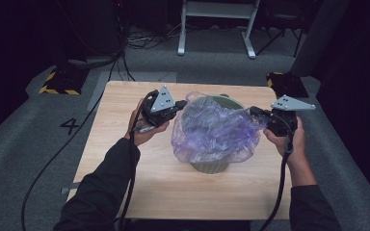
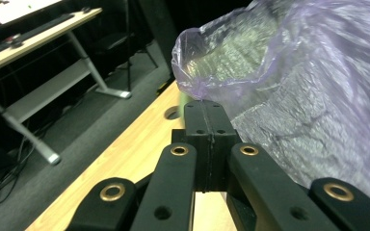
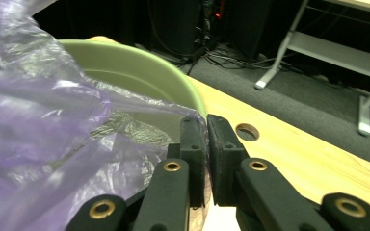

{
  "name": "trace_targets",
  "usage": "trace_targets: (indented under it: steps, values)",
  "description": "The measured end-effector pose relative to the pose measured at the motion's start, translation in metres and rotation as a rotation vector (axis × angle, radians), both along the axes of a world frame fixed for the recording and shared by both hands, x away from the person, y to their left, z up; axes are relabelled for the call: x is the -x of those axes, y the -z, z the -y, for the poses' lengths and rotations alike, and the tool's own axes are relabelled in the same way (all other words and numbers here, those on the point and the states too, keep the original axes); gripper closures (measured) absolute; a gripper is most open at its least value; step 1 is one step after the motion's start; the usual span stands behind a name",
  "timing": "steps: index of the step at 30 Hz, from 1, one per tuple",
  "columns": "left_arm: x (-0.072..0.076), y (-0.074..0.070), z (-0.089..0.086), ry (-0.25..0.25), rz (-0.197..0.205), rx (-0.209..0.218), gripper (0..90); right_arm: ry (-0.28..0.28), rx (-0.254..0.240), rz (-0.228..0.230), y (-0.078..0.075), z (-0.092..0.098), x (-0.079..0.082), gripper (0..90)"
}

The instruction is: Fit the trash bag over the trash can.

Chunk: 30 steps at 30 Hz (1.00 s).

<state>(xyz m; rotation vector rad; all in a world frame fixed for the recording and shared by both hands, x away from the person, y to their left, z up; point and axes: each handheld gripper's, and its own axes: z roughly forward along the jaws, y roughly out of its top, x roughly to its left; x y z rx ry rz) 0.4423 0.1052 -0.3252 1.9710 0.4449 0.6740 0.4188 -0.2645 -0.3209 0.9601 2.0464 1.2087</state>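
Crinkly purple plastic bag [image 1: 217,130] over round green pot [image 1: 211,166]

wooden table [image 1: 125,159], white-legged desk [image 1: 217,9] beyond, grey carpet [image 1: 29,144] with cables [image 1: 144,41]

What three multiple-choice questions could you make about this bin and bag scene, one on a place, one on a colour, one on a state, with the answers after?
1. Where does the green bin stand?
A. on the wooden table
B. on the grey floor
C. on a chair

2. What colour is the plastic bag over the bin?
A. yellow
B. translucent purple
C. black

3. How do the jaws of the left gripper stand?
A. wide open, clear of the bag
B. shut on the bag's edge
C. shut on the bin's rim

Answers:
1 A, the high view shows the bin's base on the tabletop.
2 B, the film looks purple in every view, and the bin shows through it.
3 B, the left gripper view shows the jaws pressed together with the bag's edge pinched at their tips; the right gripper pinches the opposite edge likewise.
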Motion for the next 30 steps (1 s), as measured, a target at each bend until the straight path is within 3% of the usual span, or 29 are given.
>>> trace_targets:
  steps: [5,6,7,8,10,14,16,17,20,21,22,24,25,27,29,30]
  values:
    - [-0.013,-0.001,-0.004,0.004,-0.043,0.039,87.2,0.038,-0.023,-0.023,0.007,0.009,-0.015,88.1]
    - [-0.013,-0.001,-0.005,0.026,-0.05,0.054,83.7,0.043,-0.036,-0.028,0.009,0.011,-0.017,88.3]
    - [-0.012,-0.004,-0.005,0.042,-0.053,0.066,68.9,0.048,-0.058,-0.031,0.011,0.013,-0.019,88.3]
    - [-0.009,-0.006,-0.006,0.048,-0.05,0.07,63.4,0.045,-0.068,-0.035,0.011,0.014,-0.019,88.2]
    - [-0.003,-0.013,-0.011,0.086,-0.057,0.119,52.9,0.041,-0.066,-0.022,0.009,0.014,-0.016,86.0]
    - [0.006,-0.021,-0.018,0.104,-0.043,0.151,46.6,0.044,-0.058,0.0,0.005,0.016,-0.008,80.6]
    - [0.014,-0.032,-0.026,0.099,-0.058,0.196,32.6,0.037,-0.053,0.008,0.001,0.018,-0.003,83.9]
    - [0.014,-0.032,-0.026,0.099,-0.058,0.196,29.8,0.031,-0.046,0.015,0.0,0.018,-0.002,84.9]
    - [0.027,-0.041,-0.026,0.178,-0.082,0.225,23.2,0.028,-0.038,0.021,-0.002,0.017,0.001,86.3]
    - [0.044,-0.044,-0.017,0.254,-0.095,0.195,19.9,0.019,-0.034,0.027,-0.003,0.015,0.003,86.3]
    - [0.044,-0.044,-0.017,0.254,-0.095,0.195,16.9,0.019,-0.034,0.027,-0.003,0.015,0.003,86.3]
    - [0.056,-0.042,-0.008,0.314,-0.103,0.166,16.1,0.012,-0.03,0.031,-0.004,0.013,0.005,86.2]
    - [0.067,-0.04,0.005,0.307,-0.099,0.094,16.1,0.004,-0.024,0.032,-0.004,0.01,0.006,86.1]
    - [0.07,-0.038,0.011,0.302,-0.101,0.072,16.5,0.0,-0.021,0.033,-0.004,0.009,0.006,85.8]
    - [0.074,-0.033,0.022,0.261,-0.113,0.012,28.8,-0.009,-0.017,0.038,-0.003,0.007,0.008,85.8]
    - [0.076,-0.027,0.027,0.26,-0.094,-0.042,42.5,-0.023,-0.021,0.042,-0.003,0.005,0.012,85.8]
